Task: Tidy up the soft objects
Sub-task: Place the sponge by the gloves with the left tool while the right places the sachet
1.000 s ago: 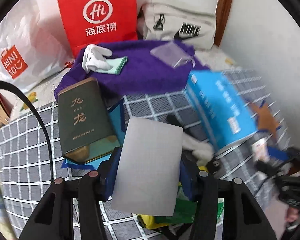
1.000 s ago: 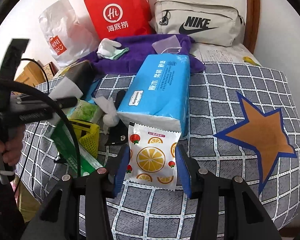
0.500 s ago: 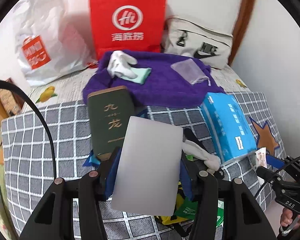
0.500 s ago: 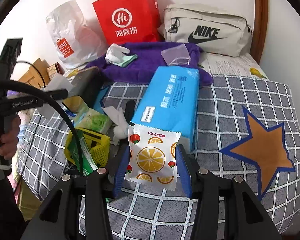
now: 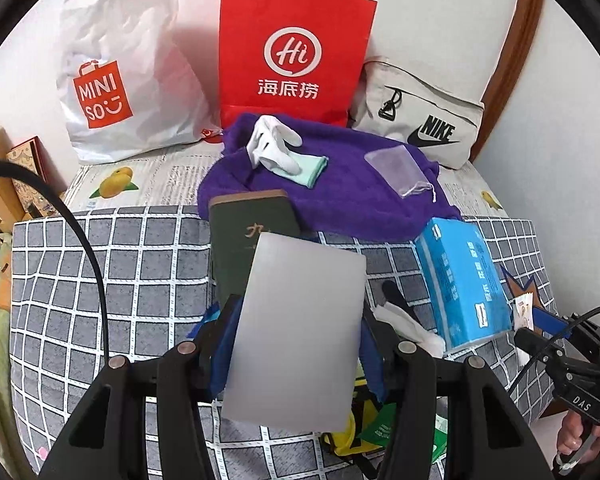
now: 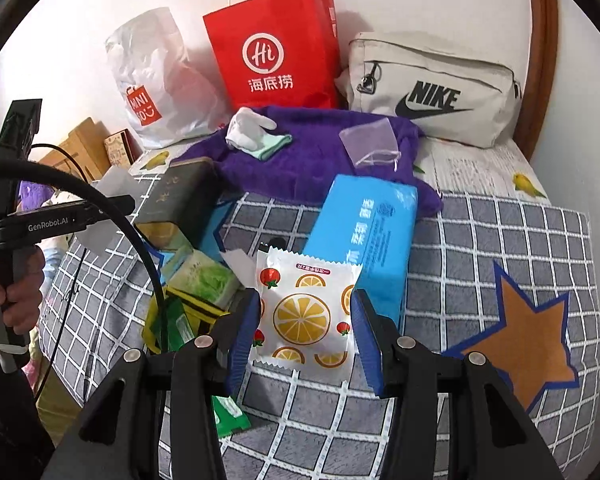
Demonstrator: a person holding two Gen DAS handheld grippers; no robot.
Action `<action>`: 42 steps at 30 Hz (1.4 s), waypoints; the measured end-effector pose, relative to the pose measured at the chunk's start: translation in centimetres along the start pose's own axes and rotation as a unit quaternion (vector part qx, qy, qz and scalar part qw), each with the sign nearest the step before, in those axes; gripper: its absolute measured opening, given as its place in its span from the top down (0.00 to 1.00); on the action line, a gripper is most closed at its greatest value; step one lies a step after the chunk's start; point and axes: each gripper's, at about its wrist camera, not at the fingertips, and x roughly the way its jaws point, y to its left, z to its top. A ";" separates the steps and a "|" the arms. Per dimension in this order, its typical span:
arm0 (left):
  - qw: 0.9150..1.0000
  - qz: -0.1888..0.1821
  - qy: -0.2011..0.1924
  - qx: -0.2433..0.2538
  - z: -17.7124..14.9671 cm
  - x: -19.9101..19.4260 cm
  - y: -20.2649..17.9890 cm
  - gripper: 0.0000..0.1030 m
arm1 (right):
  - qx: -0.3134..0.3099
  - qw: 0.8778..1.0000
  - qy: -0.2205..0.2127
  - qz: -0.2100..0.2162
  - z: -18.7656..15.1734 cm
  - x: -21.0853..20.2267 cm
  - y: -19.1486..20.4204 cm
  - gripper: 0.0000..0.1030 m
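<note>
left gripper [image 5: 296,344] lifted, right gripper [image 6: 306,328] lifted

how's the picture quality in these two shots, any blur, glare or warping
Left wrist view: fisheye bends the checked blanket lines, corners vignette black, and the grey sheet in the jaws looks soft and featureless. Right wrist view: same warping; orange-print packet and Nike bag are sharp, light even, no strong glare.

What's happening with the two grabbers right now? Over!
Left gripper shut on grey packet. Right gripper shut on orange-print packet. Both held above the cluttered bed. Nothing blocking.
</note>
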 end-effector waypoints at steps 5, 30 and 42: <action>1.000 -0.003 0.001 -0.002 0.6 0.4 0.4 0.50 | 0.000 1.000 -0.001 0.002 1.3 0.5 -0.1 0.55; 1.000 0.000 0.008 0.015 12.0 8.6 1.1 0.50 | -0.001 1.000 -0.002 -0.024 13.8 8.2 -5.1 0.55; 0.999 -0.010 0.051 0.016 14.8 14.9 0.5 0.49 | -0.014 0.995 0.088 -0.036 16.2 16.5 -6.3 0.54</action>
